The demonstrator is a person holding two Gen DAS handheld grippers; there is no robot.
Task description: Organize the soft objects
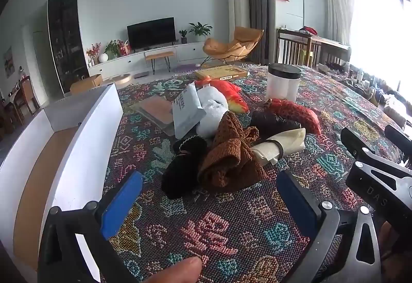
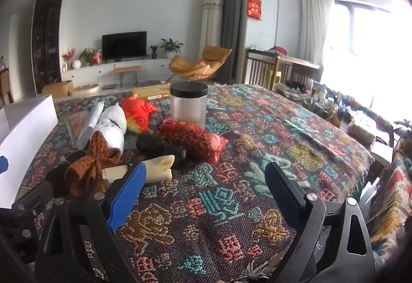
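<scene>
Basically nothing's sorted yet. The counter with its colourful woven patterned cloth point(image 1: 231, 231) still carries the whole soft pile, right beside the empty-looking white open box point(image 1: 85, 144), whose far end is cut off. Brown knitted bundle point(image 1: 229, 162) sits nearest. Left claw point(image 1: 208, 203) and right claw point(image 2: 203, 195) both gape wide, holding nothing.
</scene>
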